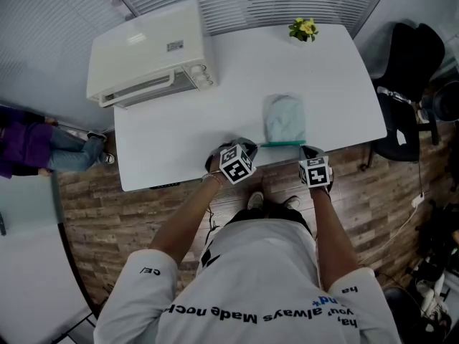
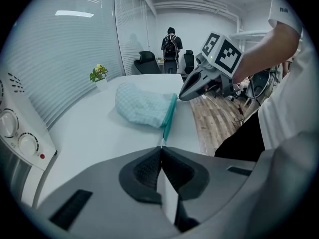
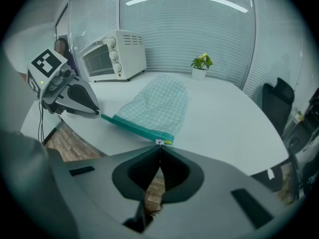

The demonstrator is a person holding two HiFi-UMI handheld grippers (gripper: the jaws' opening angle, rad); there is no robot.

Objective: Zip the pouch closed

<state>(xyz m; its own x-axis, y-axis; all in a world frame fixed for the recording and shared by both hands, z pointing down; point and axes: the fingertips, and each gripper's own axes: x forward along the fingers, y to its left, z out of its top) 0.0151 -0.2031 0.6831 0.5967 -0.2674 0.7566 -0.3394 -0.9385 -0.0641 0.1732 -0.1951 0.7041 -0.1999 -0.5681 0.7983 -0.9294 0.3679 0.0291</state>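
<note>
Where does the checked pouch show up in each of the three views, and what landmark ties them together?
Head view: pouch just right of centre, at the near edge of the table.
Left gripper view: pouch at centre, green zip on its right side.
Right gripper view: pouch at centre, green zip along its lower edge.
Shared landmark: the yellow-flowered potted plant beyond the pouch, in all three.

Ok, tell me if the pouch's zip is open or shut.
Looks shut: the zip runs as one strip, no gap showing, between the left gripper and right gripper clamped on its ends.
</note>
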